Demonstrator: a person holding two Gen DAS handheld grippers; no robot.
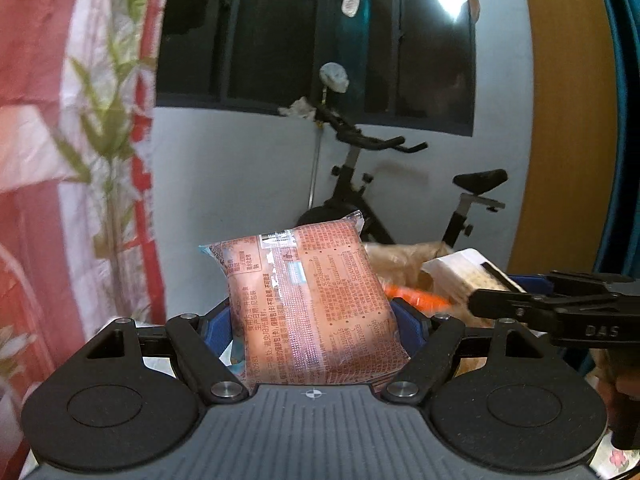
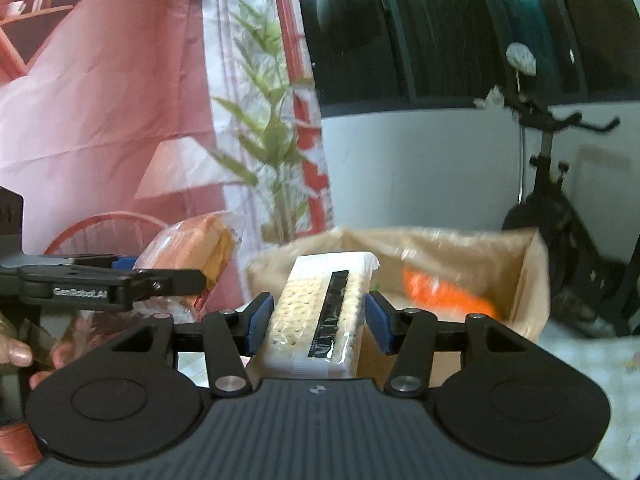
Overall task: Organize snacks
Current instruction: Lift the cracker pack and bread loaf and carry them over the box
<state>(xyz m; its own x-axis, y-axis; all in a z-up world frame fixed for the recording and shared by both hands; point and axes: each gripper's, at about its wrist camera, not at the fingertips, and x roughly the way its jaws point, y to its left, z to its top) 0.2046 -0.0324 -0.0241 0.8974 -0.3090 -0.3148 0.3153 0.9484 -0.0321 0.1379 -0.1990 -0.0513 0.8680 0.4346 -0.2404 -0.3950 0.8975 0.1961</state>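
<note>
My left gripper (image 1: 312, 328) is shut on an orange snack packet (image 1: 312, 300) with printed text, held upright in the air. It also shows in the right wrist view (image 2: 188, 264), at the left. My right gripper (image 2: 316, 316) is shut on a clear pack of crackers (image 2: 320, 308) with a black strip. The pack also shows in the left wrist view (image 1: 464, 276), at the right. A cardboard box (image 2: 532, 280) lined with plastic sits just beyond the crackers and holds an orange packet (image 2: 448, 292).
An exercise bike (image 1: 400, 188) stands against the white wall behind the box. A red and white printed curtain (image 2: 120, 120) hangs at the left. A dark window (image 1: 320, 32) is above. A wooden panel (image 1: 568, 120) is at the right.
</note>
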